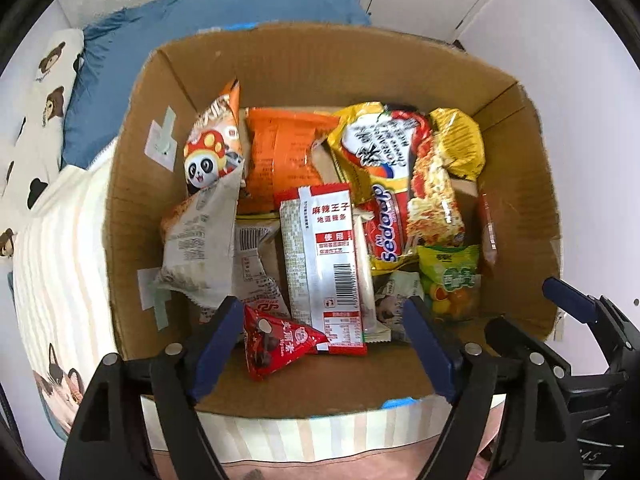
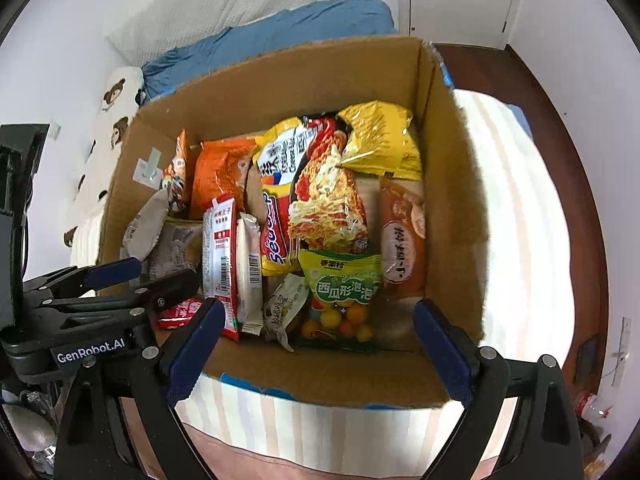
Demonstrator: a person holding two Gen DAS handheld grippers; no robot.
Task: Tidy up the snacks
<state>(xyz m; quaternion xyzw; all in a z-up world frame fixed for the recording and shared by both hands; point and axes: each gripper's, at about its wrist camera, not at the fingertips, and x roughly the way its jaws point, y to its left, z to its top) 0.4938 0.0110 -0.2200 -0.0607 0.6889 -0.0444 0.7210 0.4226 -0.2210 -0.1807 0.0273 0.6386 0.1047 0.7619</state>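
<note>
- Your left gripper (image 1: 316,312) hangs over the near-left part of the cardboard box (image 1: 320,64), fingers spread wide and holding nothing.
- Your right gripper (image 2: 320,320) is just as wide and empty, over the near-right part of the same box (image 2: 320,76).
- All the snacks lie inside the box, which sits on the striped bedding (image 1: 52,240).
- Straight ahead of the left gripper, between its 2 fingers, lie the red triangular packet (image 1: 276,340) and the silver-and-red spicy strip pack (image 1: 324,264).
- That strip pack's long axis runs away from you, in line with the fingers, so the jaws would close across its narrow width.
- The green gumball bag (image 2: 340,292) lies between the right gripper's fingers, so the right is nearer it.
- I judge either grasp needs only a short descent.
</note>
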